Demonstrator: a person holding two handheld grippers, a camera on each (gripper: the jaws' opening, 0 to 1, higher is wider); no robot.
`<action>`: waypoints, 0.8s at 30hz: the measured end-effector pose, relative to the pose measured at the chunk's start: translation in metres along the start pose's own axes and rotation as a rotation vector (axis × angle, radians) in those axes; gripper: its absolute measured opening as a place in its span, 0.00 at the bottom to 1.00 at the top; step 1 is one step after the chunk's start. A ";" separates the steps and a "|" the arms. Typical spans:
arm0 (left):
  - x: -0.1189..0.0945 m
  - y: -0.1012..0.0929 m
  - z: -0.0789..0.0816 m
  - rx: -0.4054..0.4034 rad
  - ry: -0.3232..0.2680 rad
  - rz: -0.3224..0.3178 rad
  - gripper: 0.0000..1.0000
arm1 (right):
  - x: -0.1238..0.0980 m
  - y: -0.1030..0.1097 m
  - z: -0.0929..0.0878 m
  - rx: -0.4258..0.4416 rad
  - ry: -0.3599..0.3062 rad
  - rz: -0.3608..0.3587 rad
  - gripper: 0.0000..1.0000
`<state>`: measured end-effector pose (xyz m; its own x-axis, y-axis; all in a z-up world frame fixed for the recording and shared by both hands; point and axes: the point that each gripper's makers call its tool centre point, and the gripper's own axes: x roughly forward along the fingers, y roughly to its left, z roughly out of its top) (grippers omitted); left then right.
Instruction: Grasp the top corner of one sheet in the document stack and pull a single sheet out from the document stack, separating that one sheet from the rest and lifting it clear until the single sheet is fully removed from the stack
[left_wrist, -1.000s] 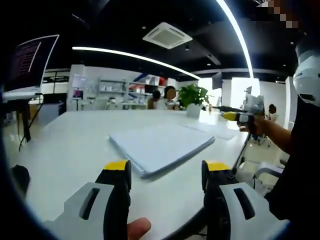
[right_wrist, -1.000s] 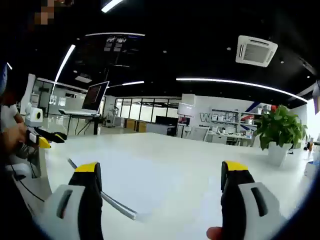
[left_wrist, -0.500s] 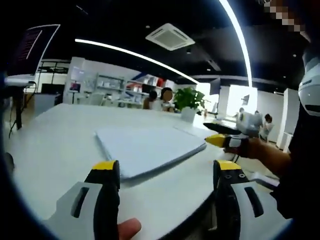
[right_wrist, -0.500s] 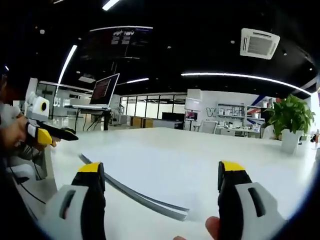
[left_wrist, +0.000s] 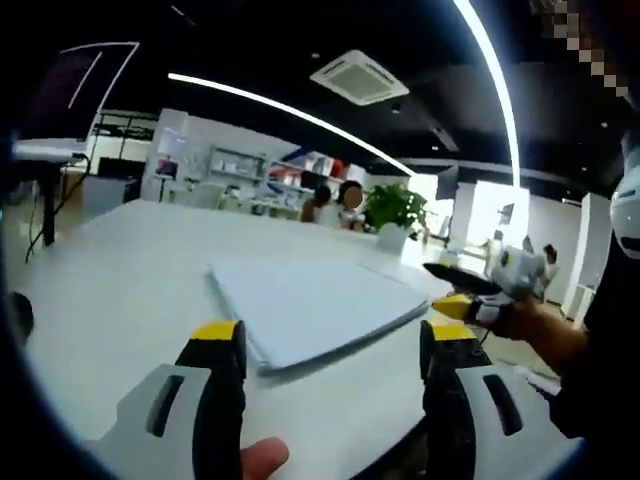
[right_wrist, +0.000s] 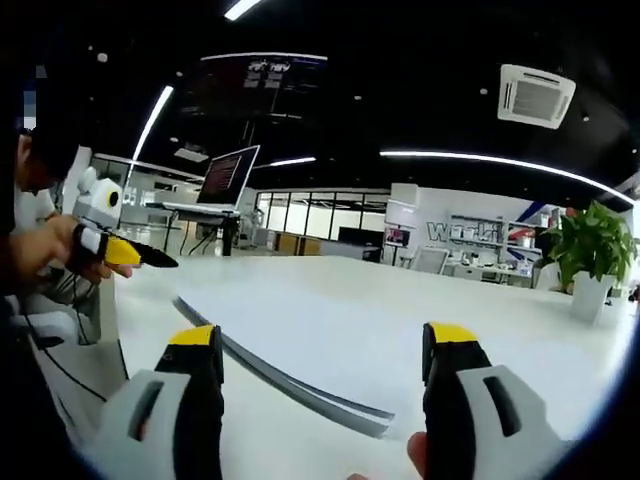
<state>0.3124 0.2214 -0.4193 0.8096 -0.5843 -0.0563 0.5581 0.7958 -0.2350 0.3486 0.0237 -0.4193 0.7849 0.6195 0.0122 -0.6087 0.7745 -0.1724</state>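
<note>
Open-plan office space surrounds a broad white tabletop (left_wrist: 120, 260), with ceiling light strips, shelving and a potted plant (left_wrist: 392, 212) at the far edge. On the tabletop lies the document stack (left_wrist: 310, 305), flat and squared up, with one corner toward the near edge, probably so that a corner is easy to reach from either side.

In the left gripper view, the left hand-held gripper (left_wrist: 328, 345) hovers just short of the stack's near corner with its yellow-tipped jaws well apart and nothing between them. That wide opening looks like readiness either to steady the pile or to take a corner. The right hand-held gripper (left_wrist: 458, 300) enters this view from the right, held in a hand (left_wrist: 510, 318) beside the stack's right corner and, as far as can be judged, not touching it.

In the right gripper view, the right hand-held gripper (right_wrist: 322, 350) also has its jaws spread and empty, looking low across the stack's edge (right_wrist: 290, 385), which runs diagonally between them. This low angle suits picking a single sheet off the top. No sheet has been lifted yet; the grasp is still to come.
</note>
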 end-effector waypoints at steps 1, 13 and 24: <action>0.000 0.001 0.001 0.013 0.003 0.004 0.70 | 0.000 0.001 0.001 -0.008 -0.005 0.005 0.80; 0.005 -0.002 -0.019 0.474 0.283 -0.126 0.64 | -0.001 0.007 -0.004 -0.053 0.017 0.026 0.76; 0.023 -0.005 -0.009 0.585 0.320 -0.181 0.62 | -0.002 0.006 -0.009 -0.048 0.034 0.037 0.75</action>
<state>0.3265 0.2033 -0.4278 0.6511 -0.6626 -0.3701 0.7586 0.5835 0.2899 0.3442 0.0261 -0.4290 0.7656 0.6427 -0.0281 -0.6320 0.7434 -0.2188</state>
